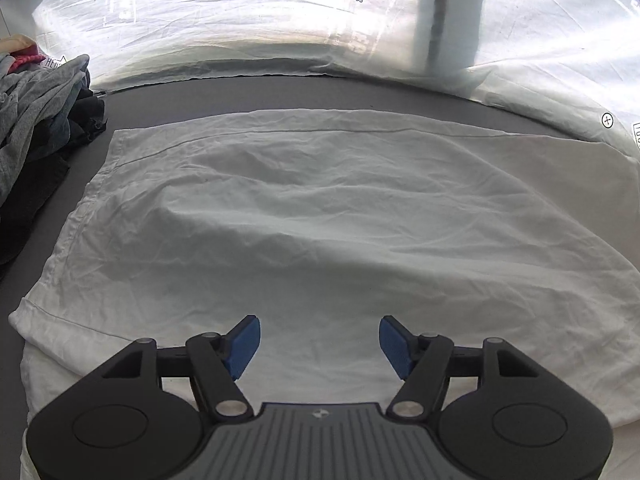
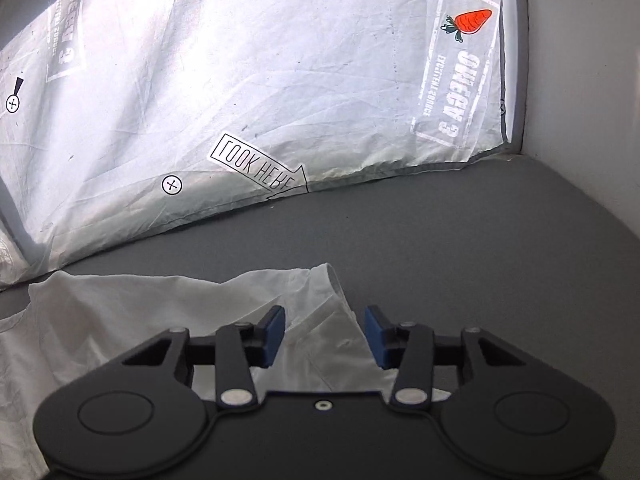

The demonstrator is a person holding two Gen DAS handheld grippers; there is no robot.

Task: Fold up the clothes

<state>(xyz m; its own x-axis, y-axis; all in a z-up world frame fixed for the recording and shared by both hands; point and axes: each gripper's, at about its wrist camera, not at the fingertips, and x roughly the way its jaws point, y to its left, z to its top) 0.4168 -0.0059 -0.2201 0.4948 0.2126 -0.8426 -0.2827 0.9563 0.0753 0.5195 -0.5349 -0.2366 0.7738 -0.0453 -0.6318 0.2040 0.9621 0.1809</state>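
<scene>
Left wrist view: the left gripper (image 1: 320,346) is held over a white garment (image 1: 320,208) that is spread flat on a grey surface (image 1: 280,92). Its blue pads (image 1: 244,346) are set wide apart, and nothing is clamped between them; only flat, wrinkled cloth is seen below and ahead of the gap. Whether the pads touch the cloth cannot be told. A pile of grey and dark clothes (image 1: 36,120) is seen well off to the left of this claw, and a translucent printed sheet (image 1: 240,32) is hung beyond the far edge of the garment.

In the right wrist view, the right gripper (image 2: 325,338) is seen partly open, with a raised, folded corner of the white garment (image 2: 320,312) lying in the gap between its blue pads (image 2: 274,336). The pads are not pressed onto the fabric, so the corner is not gripped. Bare grey surface (image 2: 460,240) is seen ahead and to the right of this claw, and the printed sheet (image 2: 240,80) is seen beyond it.
</scene>
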